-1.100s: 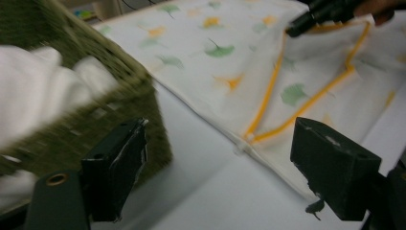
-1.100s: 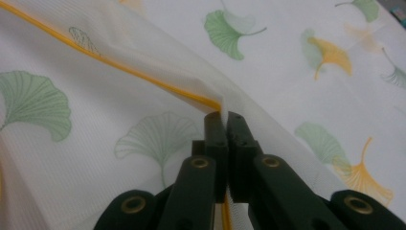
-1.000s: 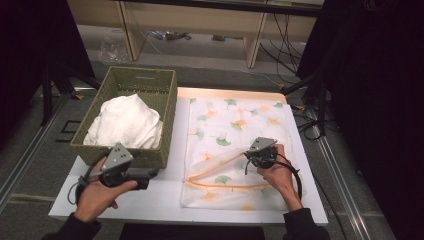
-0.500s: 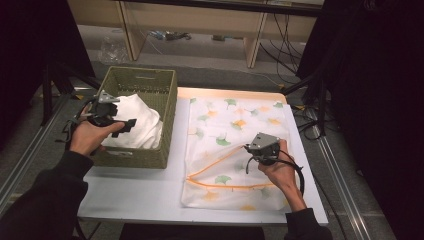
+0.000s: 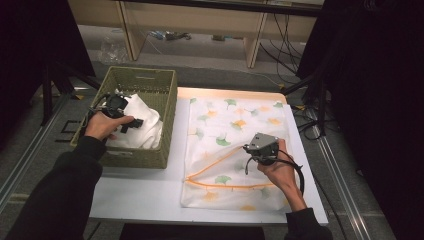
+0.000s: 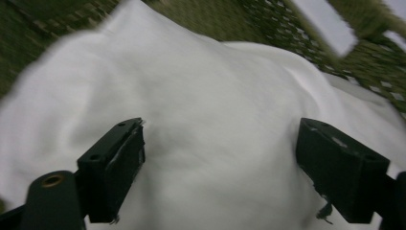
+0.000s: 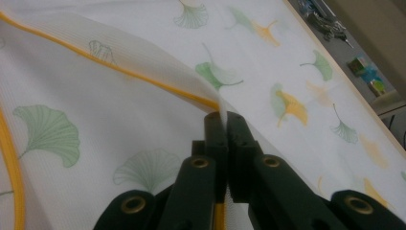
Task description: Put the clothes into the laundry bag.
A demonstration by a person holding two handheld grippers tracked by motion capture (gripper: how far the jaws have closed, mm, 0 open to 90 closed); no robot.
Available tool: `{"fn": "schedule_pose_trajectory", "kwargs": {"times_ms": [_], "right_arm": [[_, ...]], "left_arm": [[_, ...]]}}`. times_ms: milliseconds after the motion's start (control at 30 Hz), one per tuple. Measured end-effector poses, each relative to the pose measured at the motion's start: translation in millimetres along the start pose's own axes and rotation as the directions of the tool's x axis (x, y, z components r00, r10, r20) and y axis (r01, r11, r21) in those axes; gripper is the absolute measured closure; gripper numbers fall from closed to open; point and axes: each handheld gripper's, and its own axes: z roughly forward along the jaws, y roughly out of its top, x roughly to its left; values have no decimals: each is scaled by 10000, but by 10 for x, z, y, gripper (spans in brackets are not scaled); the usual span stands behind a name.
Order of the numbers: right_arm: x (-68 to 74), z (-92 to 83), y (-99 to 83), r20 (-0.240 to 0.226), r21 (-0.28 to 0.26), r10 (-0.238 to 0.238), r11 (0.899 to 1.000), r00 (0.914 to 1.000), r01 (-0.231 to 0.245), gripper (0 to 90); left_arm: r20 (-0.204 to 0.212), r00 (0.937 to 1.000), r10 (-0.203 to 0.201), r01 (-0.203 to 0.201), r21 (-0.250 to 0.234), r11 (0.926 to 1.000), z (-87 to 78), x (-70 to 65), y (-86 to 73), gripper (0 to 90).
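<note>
1. While the right gripper (image 5: pixel 250 152) pinches the orange-trimmed edge of a ginkgo-print mesh laundry bag (image 5: pixel 235 130) and lifts its mouth, the white table (image 5: pixel 145 192) beneath serves as the packing station.
2. Spread flat on that table, the mesh laundry bag (image 7: pixel 143 120) runs away ahead of the right gripper (image 7: pixel 225 120), whose jaws are clamped tight on the raised flap with the yellow zipper tape (image 7: pixel 158 81) just beyond their tips.
3. To the other side, a green woven basket (image 5: pixel 165 100) surrounds the left gripper (image 5: pixel 134 122), which a hand has brought in over the laundry.
4. Directly under and between that gripper's jaws lies the white cloth (image 6: pixel 215 134); the left gripper (image 6: pixel 220 163) stands wide, jaws just opened a little further, with nothing yet pinched.
5. Doing this step well likely means sinking the jaws into a thick fold near the bundle's middle before closing, so the whole cloth lifts together, while the right grip keeps the bag's mouth held high.
</note>
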Motion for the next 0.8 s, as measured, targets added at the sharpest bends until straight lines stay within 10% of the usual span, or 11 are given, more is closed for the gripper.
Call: {"fn": "schedule_pose_trajectory", "kwargs": {"times_ms": [67,333,533,700,800], "right_arm": [[8,16,3,-36,66,124,9999,9999,-124,899],[21,56,-10,-126,352,-52,9994,9999,57,899],[24,76,-11,-241,353,-105,9993,9997,114,898],[44,58,-10,-175,425,159,9990,9997,-151,897],[30,67,-19,-204,371,-93,9993,9997,101,897]], "left_arm": [[-120,9978,-658,660,176,9977,65,111,49,133],[272,9946,-1005,961,1333,9864,424,165,23,0],[1047,9932,-500,338,1504,9880,492,29,50,0],[-10,9971,-765,760,1318,9884,494,105,15,0],[-772,9882,-1323,1417,1336,9809,499,212,9,0]]}}
